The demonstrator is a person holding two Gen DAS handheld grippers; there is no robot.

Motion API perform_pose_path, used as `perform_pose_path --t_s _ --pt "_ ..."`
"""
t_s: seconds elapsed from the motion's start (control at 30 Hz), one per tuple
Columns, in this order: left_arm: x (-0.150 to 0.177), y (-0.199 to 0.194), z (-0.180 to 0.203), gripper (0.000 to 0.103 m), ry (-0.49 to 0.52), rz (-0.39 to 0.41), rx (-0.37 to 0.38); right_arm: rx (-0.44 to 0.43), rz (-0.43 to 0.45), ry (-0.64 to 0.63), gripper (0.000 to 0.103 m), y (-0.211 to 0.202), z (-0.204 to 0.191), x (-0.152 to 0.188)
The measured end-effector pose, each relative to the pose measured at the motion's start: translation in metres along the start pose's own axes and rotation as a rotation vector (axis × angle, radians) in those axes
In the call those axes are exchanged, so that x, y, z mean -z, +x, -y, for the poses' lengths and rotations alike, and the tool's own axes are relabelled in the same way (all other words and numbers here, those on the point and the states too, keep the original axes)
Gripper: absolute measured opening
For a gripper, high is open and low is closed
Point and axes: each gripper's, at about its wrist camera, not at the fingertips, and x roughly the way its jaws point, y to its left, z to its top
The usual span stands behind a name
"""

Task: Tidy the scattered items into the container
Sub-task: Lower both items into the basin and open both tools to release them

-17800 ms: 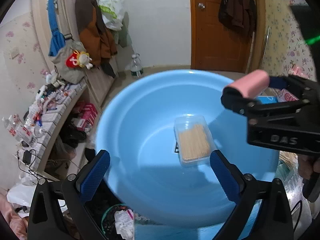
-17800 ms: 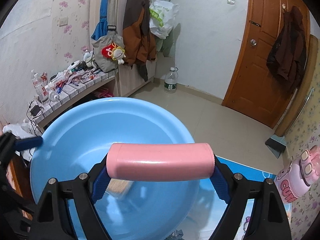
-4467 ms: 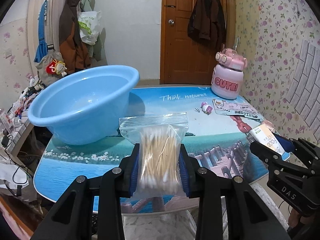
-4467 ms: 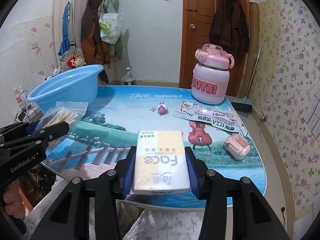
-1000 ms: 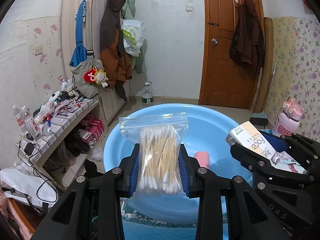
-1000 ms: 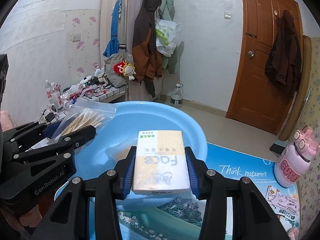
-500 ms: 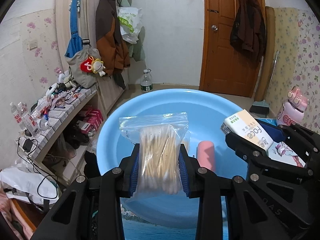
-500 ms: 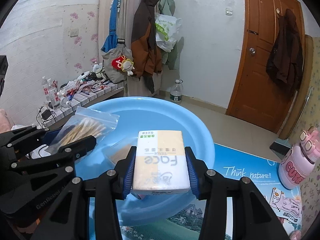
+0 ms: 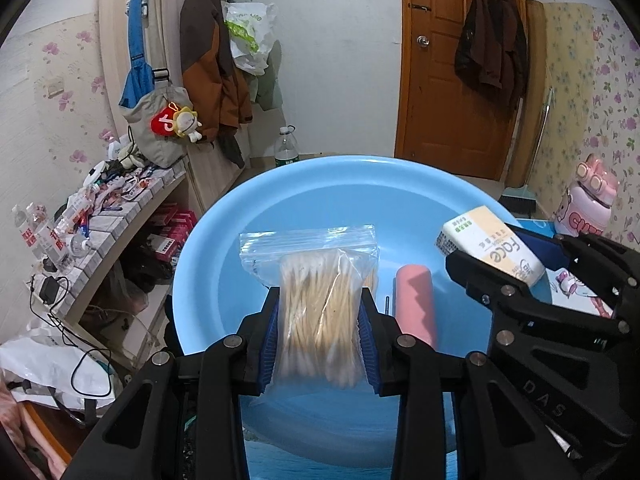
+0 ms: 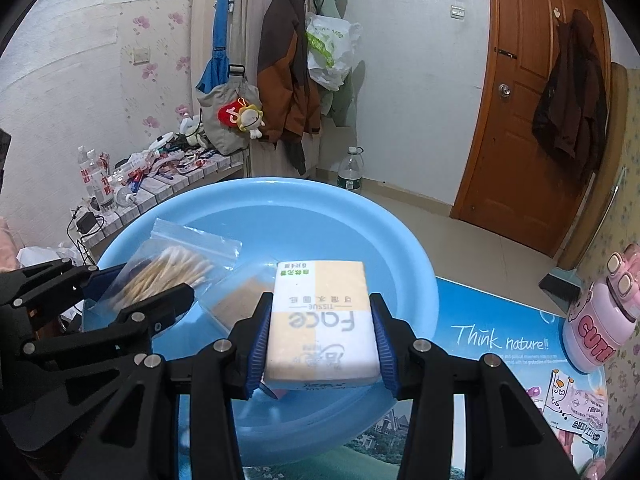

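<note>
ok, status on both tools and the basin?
Left tool shut on swab bag, over blue basin. Right tool shut on tissue pack, also over basin. Pink tube already inside. Nothing blocking.

- A brown wooden door [image 10: 532, 120] stands shut, a dark jacket [image 10: 570, 92] hung on it.
- Coats [image 9: 212, 60] and a plastic bag [image 9: 248, 36] hang on the white wall.
- A cluttered tiled shelf [image 9: 116, 216] lines the floral-papered left wall.
- A water bottle [image 10: 350, 174] stands on the beige tiled floor [image 10: 472, 252].

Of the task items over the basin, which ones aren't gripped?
The pink cylinder and clear toothpick box lie loose in the blue basin; others are clamped.
</note>
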Motion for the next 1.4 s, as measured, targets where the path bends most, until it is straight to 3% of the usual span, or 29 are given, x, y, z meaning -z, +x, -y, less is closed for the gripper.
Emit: perform_pose_path --t_s 0.33,0.6,1.03,1.4 --pt "0.001 0.005 0.0 0.037 0.003 -0.008 0.012 -0.006 -0.013 0.0 0.047 0.002 0.001 0.002" --pt "0.002 -0.001 -0.009 0.056 -0.028 0.022 0.008 -0.009 -0.01 0.008 0.047 0.0 0.002 0.003" --pt "-0.001 -0.006 -0.019 0.062 -0.069 0.033 0.01 -0.017 -0.016 0.006 0.047 -0.003 0.005 0.003" --pt "-0.004 -0.017 -0.035 0.079 -0.121 0.068 0.014 -0.049 -0.047 -0.013 0.047 -0.001 -0.006 0.003"
